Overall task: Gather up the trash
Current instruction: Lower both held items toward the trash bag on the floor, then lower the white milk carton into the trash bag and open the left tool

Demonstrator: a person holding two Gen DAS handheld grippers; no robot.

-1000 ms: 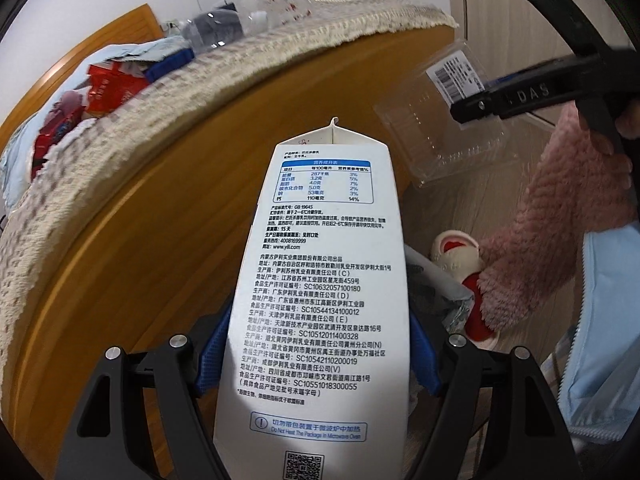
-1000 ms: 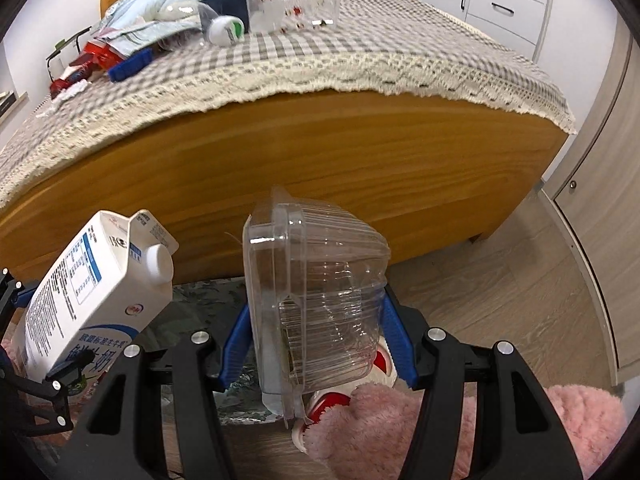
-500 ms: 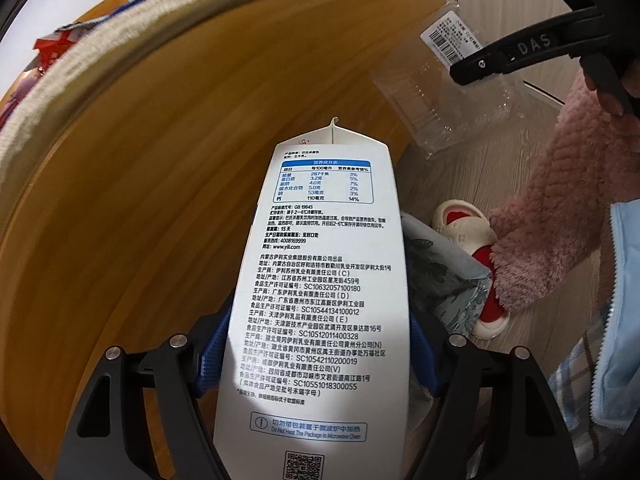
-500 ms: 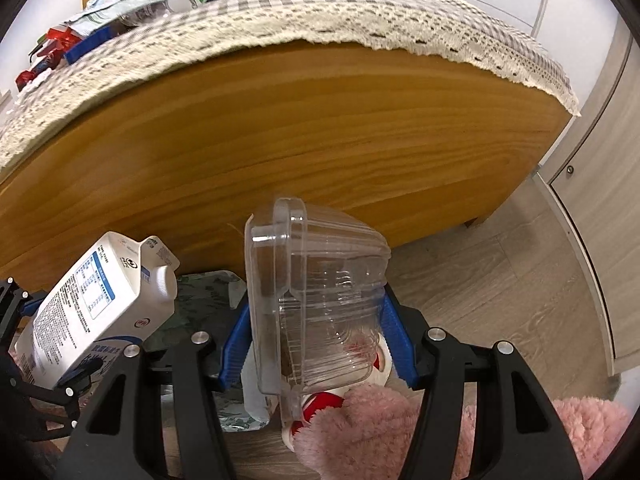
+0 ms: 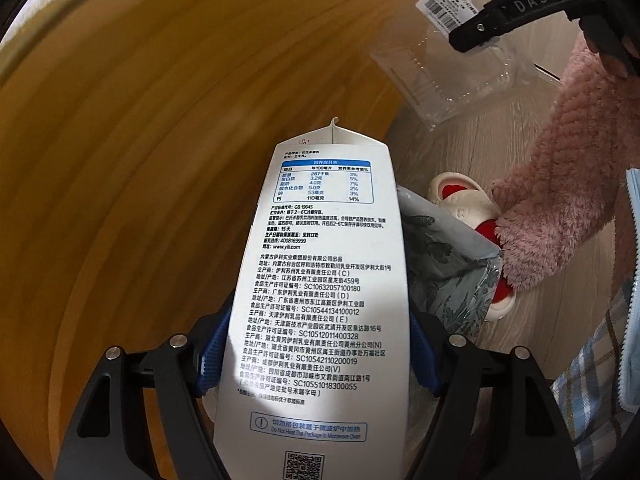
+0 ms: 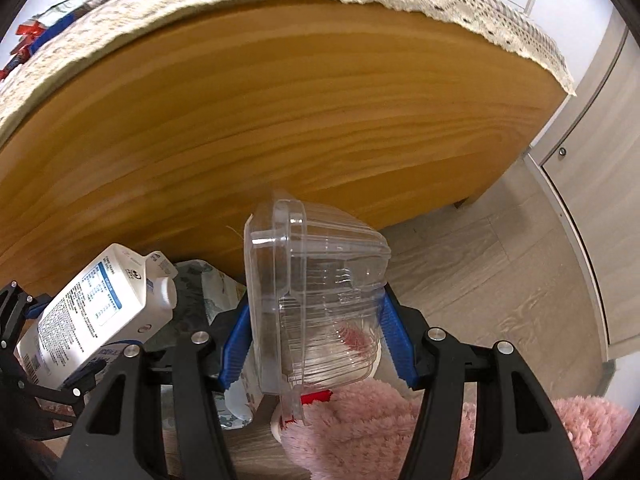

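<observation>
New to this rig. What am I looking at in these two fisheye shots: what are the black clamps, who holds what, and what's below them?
No robot arm here: a person carries a hand-held two-finger gripper in each hand, and each gripper has a fisheye camera looking along its fingers.

The left wrist view shows the left gripper, its blue pads pressed on a white milk carton. At upper right of that view is the other gripper, holding a clear plastic clamshell box.

The right wrist view shows the right gripper shut on that clamshell box, with the carton at lower left.

Behind both is the wooden side of a bed with a lace-edged cover. Below, on the wood-look floor, stands a grey patterned bag, probably for the trash. The pink fluffy legs and slipper are the person's.
</observation>
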